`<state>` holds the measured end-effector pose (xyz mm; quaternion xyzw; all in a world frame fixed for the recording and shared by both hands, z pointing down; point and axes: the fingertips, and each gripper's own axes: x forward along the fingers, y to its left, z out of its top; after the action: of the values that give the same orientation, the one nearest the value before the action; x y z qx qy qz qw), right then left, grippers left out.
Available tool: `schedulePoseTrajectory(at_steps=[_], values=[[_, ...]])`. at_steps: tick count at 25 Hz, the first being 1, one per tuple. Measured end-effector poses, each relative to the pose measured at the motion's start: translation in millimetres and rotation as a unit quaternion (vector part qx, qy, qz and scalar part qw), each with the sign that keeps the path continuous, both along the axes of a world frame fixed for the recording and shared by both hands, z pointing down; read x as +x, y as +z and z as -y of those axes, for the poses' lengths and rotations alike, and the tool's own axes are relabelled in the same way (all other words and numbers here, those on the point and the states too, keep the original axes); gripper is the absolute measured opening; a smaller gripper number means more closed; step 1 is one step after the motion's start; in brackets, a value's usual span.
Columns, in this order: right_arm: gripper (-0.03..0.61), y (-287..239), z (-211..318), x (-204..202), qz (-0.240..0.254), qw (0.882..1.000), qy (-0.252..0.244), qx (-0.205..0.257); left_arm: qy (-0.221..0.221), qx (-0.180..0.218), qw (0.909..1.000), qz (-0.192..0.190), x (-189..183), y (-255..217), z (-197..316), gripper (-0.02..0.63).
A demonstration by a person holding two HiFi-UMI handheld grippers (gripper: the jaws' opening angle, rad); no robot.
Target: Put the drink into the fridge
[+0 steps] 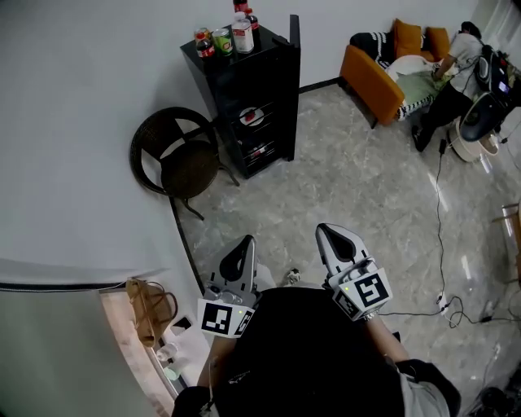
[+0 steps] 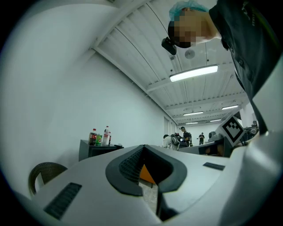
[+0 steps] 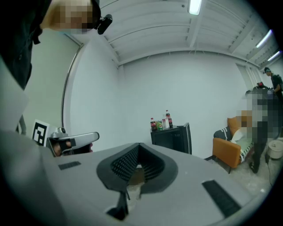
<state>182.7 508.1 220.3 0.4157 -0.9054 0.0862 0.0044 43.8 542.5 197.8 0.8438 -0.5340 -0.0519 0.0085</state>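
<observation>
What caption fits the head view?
Left gripper and right gripper, both shut and empty, point toward a black cabinet topped with drinks.

Black cabinet on a grey marbled floor — drinks on its top
On the cabinet's top stand close together a green can and three bottles. On the floor — a round dark chair just beside the cabinet, an orange sofa well apart.

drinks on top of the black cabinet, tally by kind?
On the black cabinet:
dark soda bottles: 2 (one, the other)
green can: 1
clear bottle, white label: 1
Total: 4
</observation>
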Motion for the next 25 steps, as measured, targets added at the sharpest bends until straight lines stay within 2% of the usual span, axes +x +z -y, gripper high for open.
schedulePoseTrajectory(at_steps=[7, 12, 17, 22, 25], values=[[0.014, 4.2, 35.9, -6.0, 0.010, 1.000, -0.005, -0.018, -0.013, -0.002, 0.9999, -0.003, -7.2, 3.9, 26.9, 0.009], [0.014, 0.8, 77.1, -27.7, 0.027, 0.999, 0.008, -0.030, -0.009, -0.008, 0.9999, -0.002, -32.8, 3.5, 73.9, 0.009], [0.014, 1.7, 122.4, -57.0, 0.024, 0.999, 0.012, -0.043, -0.005, -0.013, 0.9998, -0.015, -59.0, 4.4, 131.8, 0.009], [0.014, -4.0, 172.1, -86.2, 0.030, 0.998, 0.034, -0.036, 0.024, -0.015, 0.9989, -0.038, -87.0, 3.8, 190.9, 0.009], [0.014, -7.4, 200.4, -103.5, 0.030, 0.998, 0.047, -0.032, 0.049, 0.006, 0.9986, -0.017, -100.4, -3.9, 224.9, 0.009]])
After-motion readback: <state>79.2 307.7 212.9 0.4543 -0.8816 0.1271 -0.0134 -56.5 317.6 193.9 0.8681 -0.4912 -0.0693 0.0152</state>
